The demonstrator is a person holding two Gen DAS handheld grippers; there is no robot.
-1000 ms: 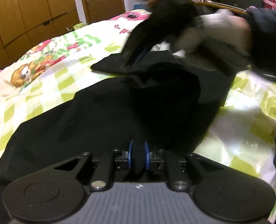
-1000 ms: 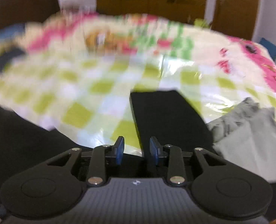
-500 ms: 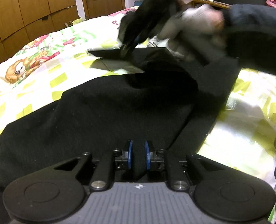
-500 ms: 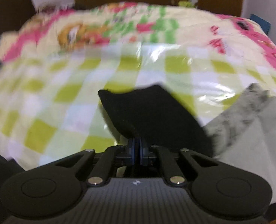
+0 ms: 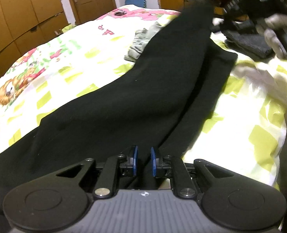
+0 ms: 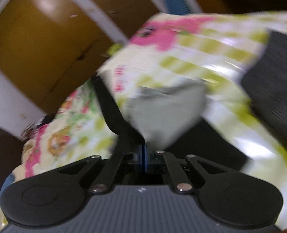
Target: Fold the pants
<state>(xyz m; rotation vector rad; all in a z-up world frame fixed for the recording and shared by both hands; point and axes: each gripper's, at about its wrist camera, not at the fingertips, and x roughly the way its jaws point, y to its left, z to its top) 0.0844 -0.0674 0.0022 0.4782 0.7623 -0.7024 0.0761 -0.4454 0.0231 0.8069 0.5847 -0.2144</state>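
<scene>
**Black pants pulled long across a checked bedspread**

Black, matte and soft-looking, the pants (image 5: pixel 143 89) stretch in a long band from the bottom left of the left wrist view up to the upper right, where one leg lifts off the bed (image 5: pixel 52 68). A second leg lies flat beside it, ending in a square hem right of centre. The bedspread is glossy, with lime-green and white checks, pink patches and a cartoon bear at the left edge.

At the bottom of that view the left hand-held gripper (image 5: pixel 143 162) has its blue pads a little apart with a fold of the black cloth between them; they appear to pinch it. The pants run away from this gripper straight up the frame.

In the upper right corner a gloved hand (image 5: pixel 279 31) carries the right hand-held gripper (image 6: pixel 144 156). In its own blurred view the blue pads are pressed tight together on a thin black edge of the pants, which rises as a narrow strip toward the upper left of that frame.

A crumpled grey garment (image 5: pixel 141 42) lies on the bed just left of the raised leg, and a dark folded pile (image 5: pixel 248 44) sits at the right. Brown wooden wardrobe doors (image 5: pixel 26 15) fill the upper left.
</scene>
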